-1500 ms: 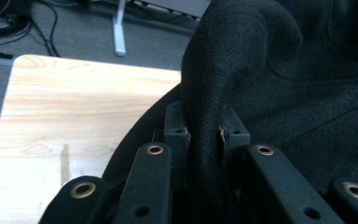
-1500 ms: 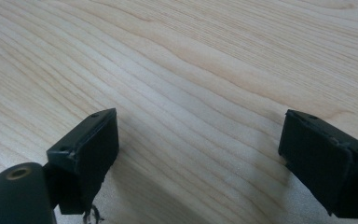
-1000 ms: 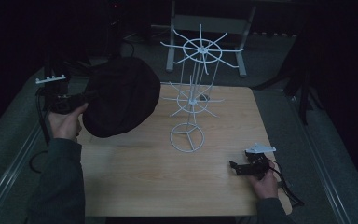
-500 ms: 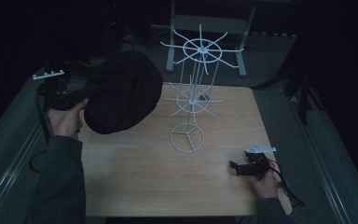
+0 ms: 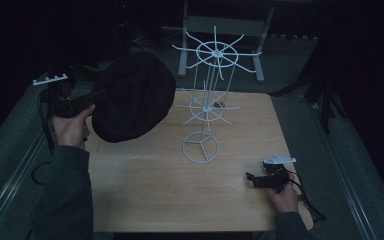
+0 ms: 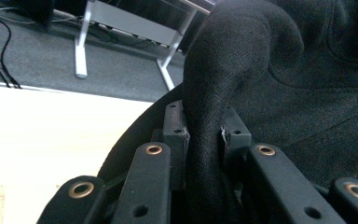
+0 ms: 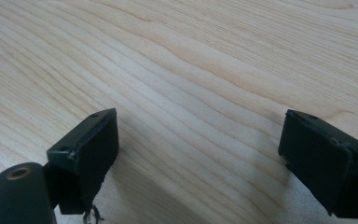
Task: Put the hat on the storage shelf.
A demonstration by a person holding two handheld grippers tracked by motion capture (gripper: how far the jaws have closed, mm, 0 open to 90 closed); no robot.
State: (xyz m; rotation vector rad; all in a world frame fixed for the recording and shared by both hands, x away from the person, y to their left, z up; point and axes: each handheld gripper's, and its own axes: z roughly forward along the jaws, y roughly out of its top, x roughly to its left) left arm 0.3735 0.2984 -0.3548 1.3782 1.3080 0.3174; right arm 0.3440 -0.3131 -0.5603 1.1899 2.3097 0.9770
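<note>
Hanging limp off the desk's left edge, the black hat [image 5: 132,97] looks soft, light and floppy; its brim fold is probably the best hold, where the left tongs [image 6: 204,135] pinch it tight; the right tongs [image 7: 198,154] rest wide apart, empty, on the pale wooden desk [image 5: 150,192]; the white wire rack [image 5: 207,107] stands mid-desk; the room is dark.

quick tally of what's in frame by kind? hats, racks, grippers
Black hat: 1, pinched at its brim in the left gripper
White wire rack: 1, standing on the table
Grippers: 2, the left one and the right gripper, open over bare wood
Total: 4
</note>
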